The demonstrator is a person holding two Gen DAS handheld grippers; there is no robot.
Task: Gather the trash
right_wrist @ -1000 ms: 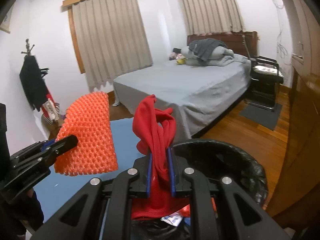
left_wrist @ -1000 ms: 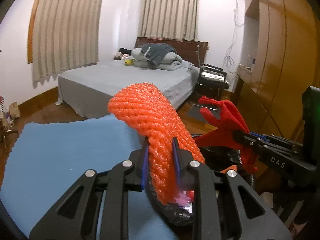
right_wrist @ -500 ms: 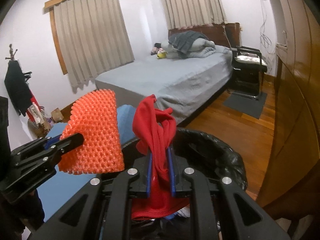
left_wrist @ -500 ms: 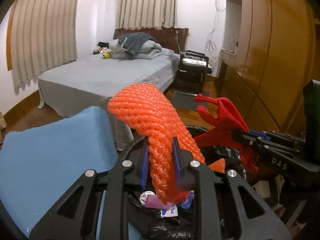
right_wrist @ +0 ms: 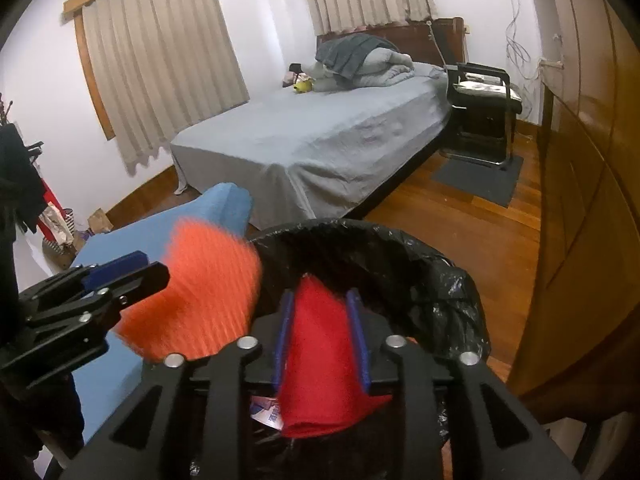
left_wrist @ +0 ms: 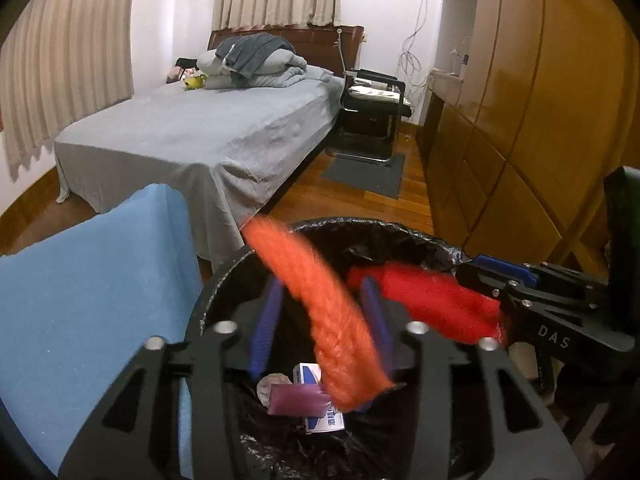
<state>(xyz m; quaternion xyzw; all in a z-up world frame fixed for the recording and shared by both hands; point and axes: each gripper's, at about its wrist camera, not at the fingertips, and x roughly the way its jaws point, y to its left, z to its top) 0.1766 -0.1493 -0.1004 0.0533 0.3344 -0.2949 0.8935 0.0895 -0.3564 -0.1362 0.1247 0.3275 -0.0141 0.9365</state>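
Observation:
A black-lined trash bin (left_wrist: 404,232) sits below both grippers; its rim also shows in the right wrist view (right_wrist: 440,256). My left gripper (left_wrist: 322,312) is open, and the orange foam net (left_wrist: 316,300) is blurred, dropping between its spread fingers into the bin. It also shows in the right wrist view (right_wrist: 200,296). My right gripper (right_wrist: 322,324) is open, and the red cloth (right_wrist: 320,364) slides down between its fingers over the bin. The cloth also shows in the left wrist view (left_wrist: 432,300). Paper packets (left_wrist: 316,400) lie inside the bin.
A blue-covered table (left_wrist: 88,300) stands left of the bin. A grey bed (left_wrist: 208,132) lies behind, a black chair (left_wrist: 376,108) beside it. A wooden wardrobe (left_wrist: 540,120) lines the right side.
Both grippers moved over the bin and tilted down. Both have opened, and the orange net and red cloth are falling out of them.

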